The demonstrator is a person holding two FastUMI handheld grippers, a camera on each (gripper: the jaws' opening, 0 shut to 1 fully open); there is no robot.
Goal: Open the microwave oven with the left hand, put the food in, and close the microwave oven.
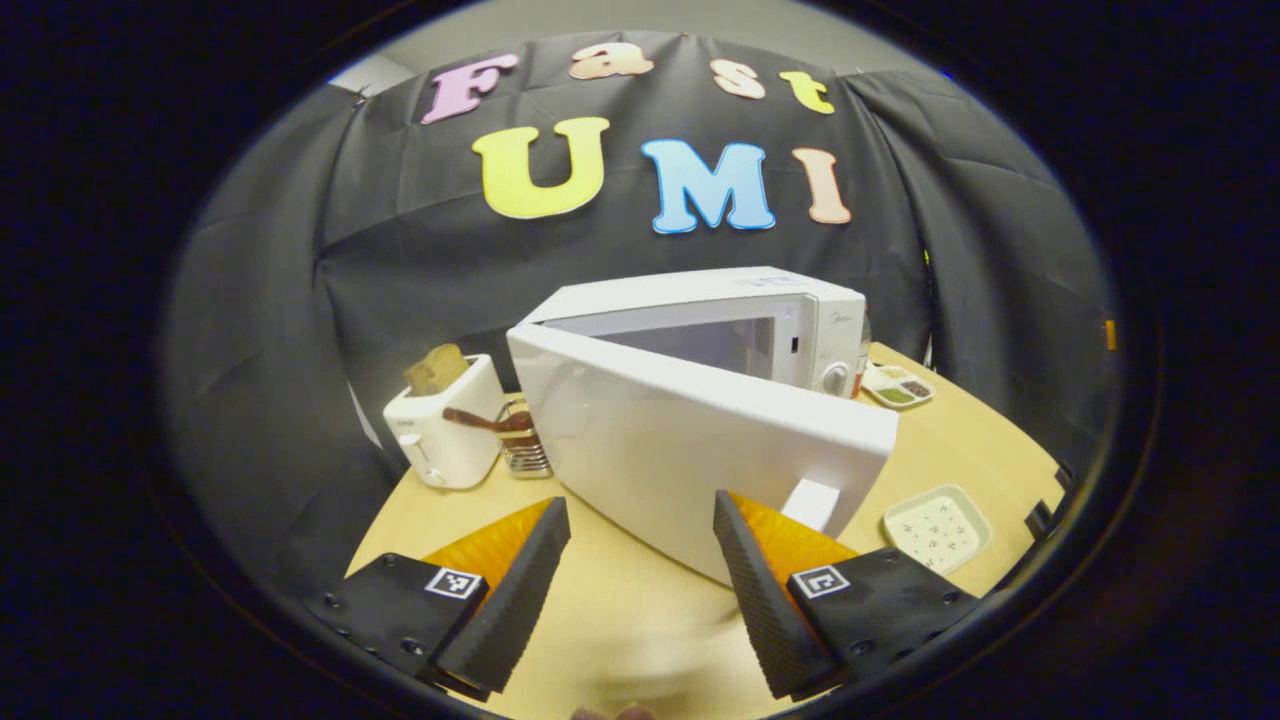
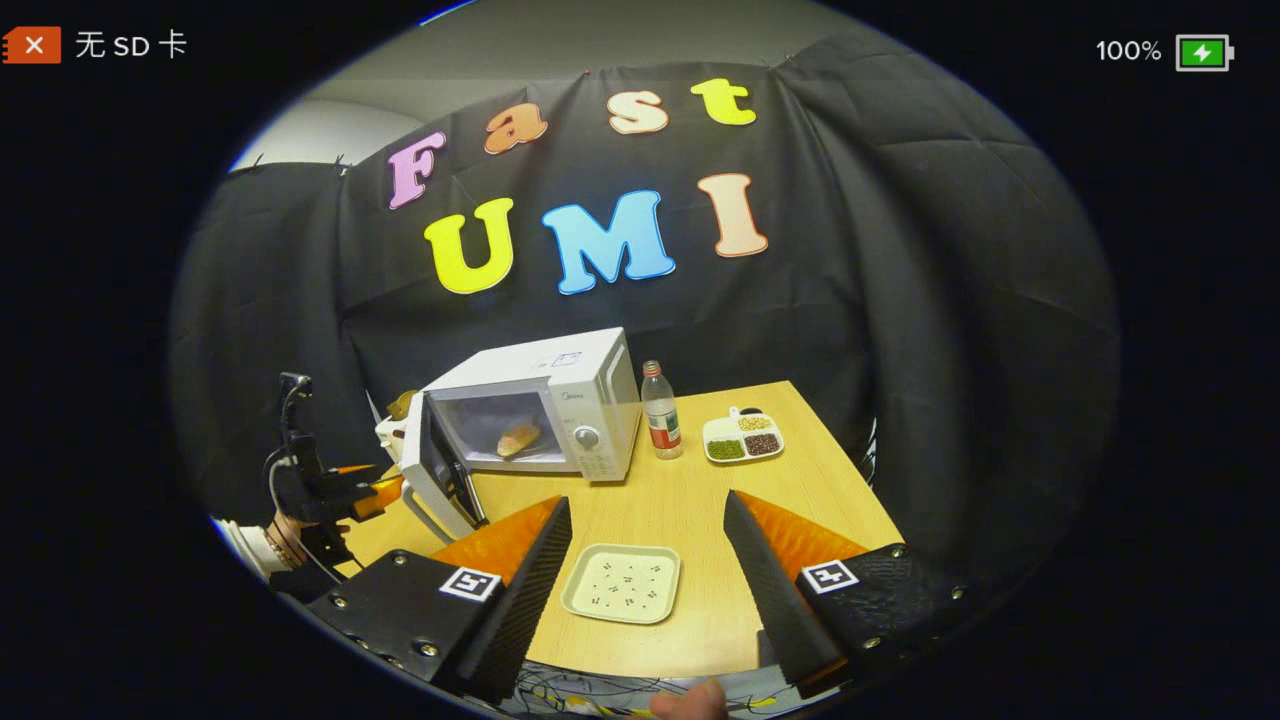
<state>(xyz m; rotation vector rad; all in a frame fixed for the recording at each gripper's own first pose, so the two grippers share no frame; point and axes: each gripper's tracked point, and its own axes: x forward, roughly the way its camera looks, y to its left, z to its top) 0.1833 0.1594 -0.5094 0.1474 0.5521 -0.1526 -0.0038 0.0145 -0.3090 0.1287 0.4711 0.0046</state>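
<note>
Spread wide and empty: left gripper [image 1: 640, 545], just before the microwave door [image 1: 700, 440], which stands part-open. Right gripper [image 2: 645, 545] likewise parted, gripping nothing, above a square plate [image 2: 620, 582] on the wooden table [image 2: 800, 480]. Inside the microwave [image 2: 560, 400], on its floor: the food [image 2: 518, 438], probably a bread roll. Beside the oven, a bottle [image 2: 660, 410] and a divided tray [image 2: 742, 436].

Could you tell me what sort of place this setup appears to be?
Probably a mock kitchen corner staged in a recording booth: a white microwave oven with its door open, a white toaster holding bread, and a white divided dish of beans sit on a light wooden table backed by black cloth.
</note>
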